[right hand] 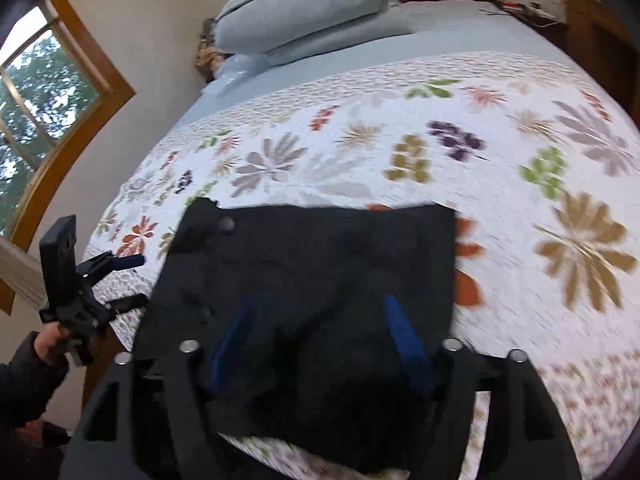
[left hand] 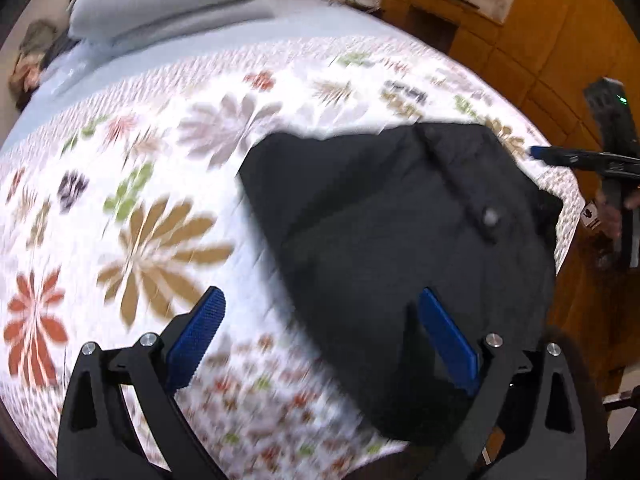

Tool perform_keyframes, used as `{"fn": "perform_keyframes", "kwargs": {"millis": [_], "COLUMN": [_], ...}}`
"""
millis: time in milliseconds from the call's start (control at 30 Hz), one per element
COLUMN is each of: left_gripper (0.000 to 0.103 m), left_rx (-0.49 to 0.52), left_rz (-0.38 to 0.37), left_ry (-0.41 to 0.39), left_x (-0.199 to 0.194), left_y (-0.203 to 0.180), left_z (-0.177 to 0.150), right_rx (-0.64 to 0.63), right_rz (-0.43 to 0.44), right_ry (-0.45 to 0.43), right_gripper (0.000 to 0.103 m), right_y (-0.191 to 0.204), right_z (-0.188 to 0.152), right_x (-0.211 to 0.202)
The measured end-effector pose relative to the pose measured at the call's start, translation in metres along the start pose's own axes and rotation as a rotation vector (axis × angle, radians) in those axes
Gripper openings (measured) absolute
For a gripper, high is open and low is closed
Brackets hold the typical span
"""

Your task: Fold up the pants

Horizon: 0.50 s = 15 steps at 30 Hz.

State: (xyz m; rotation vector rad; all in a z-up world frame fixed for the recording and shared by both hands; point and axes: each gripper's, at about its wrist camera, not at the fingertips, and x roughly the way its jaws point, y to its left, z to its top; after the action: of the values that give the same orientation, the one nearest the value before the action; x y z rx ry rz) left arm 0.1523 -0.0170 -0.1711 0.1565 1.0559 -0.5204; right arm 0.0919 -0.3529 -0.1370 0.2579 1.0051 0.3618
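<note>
The black pants (left hand: 404, 248) lie folded into a compact bundle on the floral quilt (left hand: 160, 168) near the bed's front edge; a button shows on the waistband. They also show in the right wrist view (right hand: 316, 276). My left gripper (left hand: 320, 312) is open and empty, hovering above the bundle's left edge. It also appears in the right wrist view (right hand: 132, 280) at the far left, beside the pants. My right gripper (right hand: 320, 320) is open and empty over the near part of the pants. It shows in the left wrist view (left hand: 536, 154) past the bundle's far right corner.
Grey-blue pillows (right hand: 304, 12) are stacked at the head of the bed on a blue sheet (right hand: 360, 56). Wooden cabinets (left hand: 540, 40) stand to one side, a window (right hand: 36, 92) to the other. The quilt (right hand: 520, 200) spreads wide beyond the pants.
</note>
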Motion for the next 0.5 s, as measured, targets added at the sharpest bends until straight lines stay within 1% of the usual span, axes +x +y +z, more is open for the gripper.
{"fn": "perform_keyframes", "kwargs": {"millis": [67, 167, 233, 333, 433, 500], "left_gripper": [0.097, 0.097, 0.097, 0.097, 0.097, 0.098], "left_rx": [-0.024, -0.086, -0.093, -0.083, -0.058, -0.032], "left_rz": [-0.019, -0.065, -0.079, -0.103, -0.074, -0.041], "left_ry": [0.031, 0.042, 0.041, 0.054, 0.062, 0.054], "left_x": [0.004, 0.005, 0.003, 0.004, 0.007, 0.007], "left_y": [0.008, 0.016, 0.015, 0.008, 0.003, -0.002], "left_z": [-0.010, -0.015, -0.016, -0.019, -0.020, -0.018], "right_rx": [0.066, 0.132, 0.141, 0.147, 0.149, 0.136], "right_rz": [-0.005, 0.016, 0.016, 0.022, 0.016, 0.034], "right_ry": [0.011, 0.047, 0.056, 0.046, 0.042, 0.018], "right_gripper": [0.072, 0.072, 0.072, 0.072, 0.072, 0.072], "right_y": [-0.021, -0.037, -0.040, -0.039, -0.040, -0.038], "right_z": [-0.010, -0.023, -0.031, -0.041, -0.046, -0.047], "right_x": [-0.007, -0.005, -0.004, -0.004, -0.005, -0.011]}}
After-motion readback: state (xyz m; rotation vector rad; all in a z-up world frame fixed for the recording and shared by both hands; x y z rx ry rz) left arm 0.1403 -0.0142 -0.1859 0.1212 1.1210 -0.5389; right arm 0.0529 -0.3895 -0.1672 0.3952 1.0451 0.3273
